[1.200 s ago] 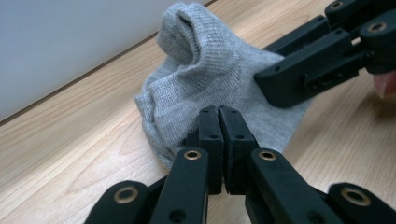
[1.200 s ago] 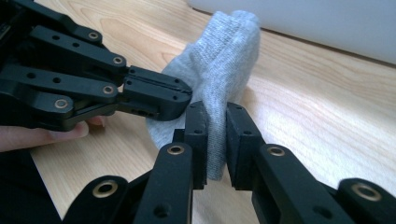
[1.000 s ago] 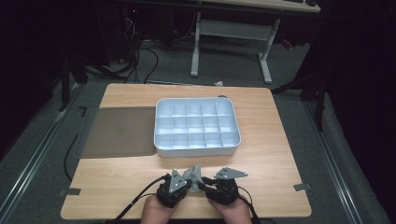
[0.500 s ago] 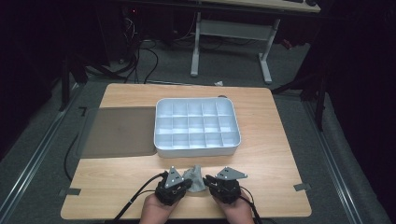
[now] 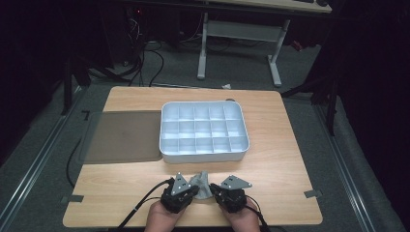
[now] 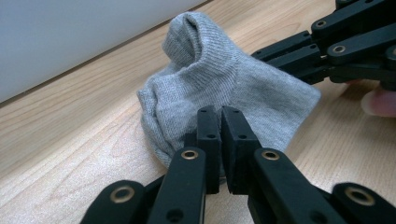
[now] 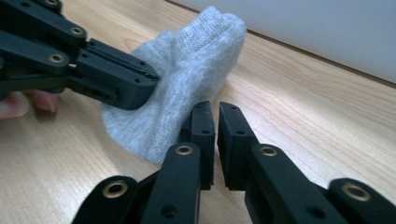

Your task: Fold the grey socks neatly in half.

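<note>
A small grey sock (image 5: 202, 186) (image 6: 224, 84) (image 7: 187, 93) lies bunched on the wooden table (image 5: 290, 193) near its front edge, one end humped up. My left gripper (image 5: 192, 191) (image 6: 219, 116) is shut on the sock's near left edge. My right gripper (image 5: 213, 192) (image 7: 216, 112) is shut on the opposite edge. Each gripper view shows the other gripper farther off: the right gripper (image 6: 280, 53) at the sock's far corner, the left gripper (image 7: 140, 81) pressed into the cloth. A hand holds each gripper at the table's front edge.
A white tray (image 5: 203, 157) divided into several empty compartments stands just behind the sock at mid-table. A dark flat lid (image 5: 123, 137) lies to its left. Bare wood spreads to either side of the hands. A desk frame (image 5: 239, 29) stands on the floor beyond.
Hardly anything has moved. The sock has sunk slightly and bunched between the two grippers, which keep their places.
</note>
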Demonstrator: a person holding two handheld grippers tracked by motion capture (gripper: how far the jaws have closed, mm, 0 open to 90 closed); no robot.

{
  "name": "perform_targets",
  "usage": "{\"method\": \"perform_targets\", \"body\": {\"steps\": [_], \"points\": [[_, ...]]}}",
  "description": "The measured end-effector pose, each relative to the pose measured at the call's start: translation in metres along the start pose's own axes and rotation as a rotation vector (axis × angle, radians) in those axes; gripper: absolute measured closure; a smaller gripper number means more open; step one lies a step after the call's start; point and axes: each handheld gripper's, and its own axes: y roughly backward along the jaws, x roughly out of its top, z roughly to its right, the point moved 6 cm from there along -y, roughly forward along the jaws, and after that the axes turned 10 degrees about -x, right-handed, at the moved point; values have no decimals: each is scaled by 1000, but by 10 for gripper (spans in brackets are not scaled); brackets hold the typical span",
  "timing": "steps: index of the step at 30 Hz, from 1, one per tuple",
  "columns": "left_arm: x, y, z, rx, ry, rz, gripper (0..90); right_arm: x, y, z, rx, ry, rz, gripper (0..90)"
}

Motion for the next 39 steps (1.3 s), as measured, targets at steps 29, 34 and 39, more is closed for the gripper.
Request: {"method": "perform_targets", "body": {"steps": [29, 34, 39], "points": [[0, -1, 0, 20, 2, 3, 860, 18, 7, -28, 52, 57, 21, 900], [0, 0, 0, 22, 5, 4, 858, 24, 7, -28, 51, 63, 31, 900], [0, 1, -1, 4, 29, 19, 823, 25, 6, -26, 44, 67, 28, 900]]}}
